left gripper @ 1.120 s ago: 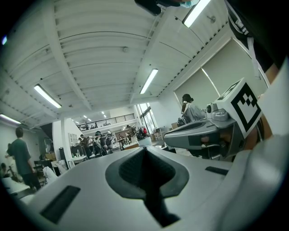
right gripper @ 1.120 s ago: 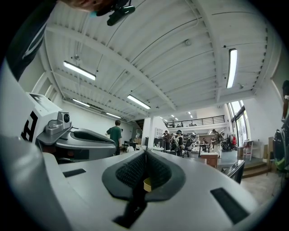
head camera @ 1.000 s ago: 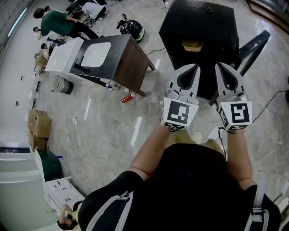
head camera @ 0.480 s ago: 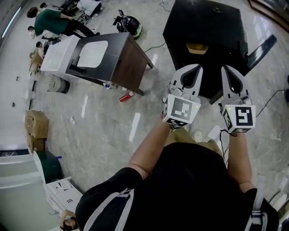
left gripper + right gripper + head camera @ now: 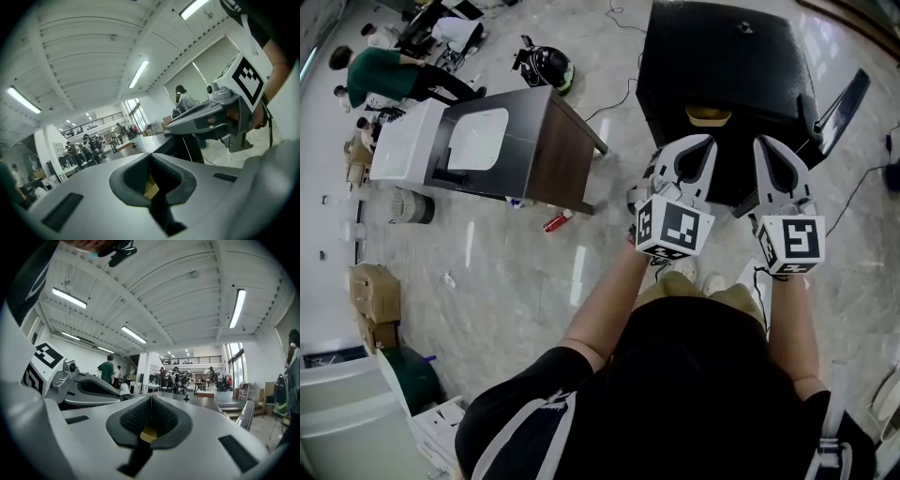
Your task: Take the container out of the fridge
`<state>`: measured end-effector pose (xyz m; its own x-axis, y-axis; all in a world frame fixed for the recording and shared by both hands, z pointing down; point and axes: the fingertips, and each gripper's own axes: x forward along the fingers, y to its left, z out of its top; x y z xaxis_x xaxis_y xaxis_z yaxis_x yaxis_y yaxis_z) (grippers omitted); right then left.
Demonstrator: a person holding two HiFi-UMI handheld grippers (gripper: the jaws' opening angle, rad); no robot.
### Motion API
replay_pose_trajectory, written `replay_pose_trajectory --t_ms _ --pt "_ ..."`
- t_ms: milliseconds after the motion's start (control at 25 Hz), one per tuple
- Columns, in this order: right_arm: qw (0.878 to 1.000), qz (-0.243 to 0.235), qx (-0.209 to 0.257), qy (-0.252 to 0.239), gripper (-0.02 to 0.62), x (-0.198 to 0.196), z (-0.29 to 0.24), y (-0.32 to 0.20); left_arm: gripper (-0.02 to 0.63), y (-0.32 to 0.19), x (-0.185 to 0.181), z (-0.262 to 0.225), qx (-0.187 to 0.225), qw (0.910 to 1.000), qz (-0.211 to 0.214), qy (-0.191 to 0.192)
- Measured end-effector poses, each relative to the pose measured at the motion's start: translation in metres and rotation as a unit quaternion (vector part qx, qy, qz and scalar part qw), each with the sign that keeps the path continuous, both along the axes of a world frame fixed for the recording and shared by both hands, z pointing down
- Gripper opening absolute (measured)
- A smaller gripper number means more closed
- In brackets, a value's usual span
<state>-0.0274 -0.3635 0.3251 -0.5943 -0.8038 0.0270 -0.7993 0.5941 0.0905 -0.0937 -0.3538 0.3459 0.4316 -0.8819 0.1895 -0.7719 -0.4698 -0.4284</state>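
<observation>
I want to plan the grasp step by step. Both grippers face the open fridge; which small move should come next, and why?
Probably open the fingers of the left gripper. They are pressed together with nothing between them, as on the right gripper, and the yellow container sits just ahead inside the black fridge, whose door stands open.

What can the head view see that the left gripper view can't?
Only the head view: the floor with a red object, and a cabinet with a white sink. Only the left gripper view: the ceiling and its long lights. Both: the black fridge, the yellow container, the right tool and the shut left tool.
</observation>
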Motion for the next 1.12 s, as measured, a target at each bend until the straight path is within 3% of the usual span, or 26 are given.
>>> replay_pose_trajectory --t_ms 240,360,600,840,960,1000,1040,1120 --pt "1.0 0.023 -0.007 0.0 0.037 -0.011 0.006 -0.005 0.025 -0.011 -0.013 0.014 -0.016 0.9995 0.026 -0.003" --pt "1.0 0.021 -0.008 0.007 0.037 -0.017 0.009 -0.005 0.025 -0.014 -0.011 0.024 -0.028 0.9982 0.047 -0.023" --pt "1.0 0.009 0.0 0.023 0.037 -0.021 0.01 -0.013 0.025 -0.034 -0.015 0.044 -0.049 0.9951 0.038 -0.076" --pt "0.999 -0.001 -0.003 0.034 0.037 -0.018 0.014 -0.025 0.026 -0.057 -0.016 0.064 -0.034 0.98 0.03 -0.194" --pt "0.999 0.004 -0.005 0.035 0.037 -0.014 0.016 -0.03 0.048 -0.066 -0.01 0.089 -0.063 0.9723 0.052 -0.219" --pt "0.999 0.003 -0.007 0.036 0.037 -0.014 0.017 -0.031 0.128 -0.069 -0.011 0.097 -0.074 0.9698 0.056 -0.226" --pt "0.999 0.001 -0.007 0.038 0.037 -0.014 0.018 -0.032 0.146 -0.073 -0.011 0.102 -0.083 0.9678 0.058 -0.231" --pt "0.999 -0.003 -0.009 0.04 0.037 -0.013 0.019 -0.034 0.144 -0.081 -0.014 0.109 -0.09 0.9649 0.054 -0.241"
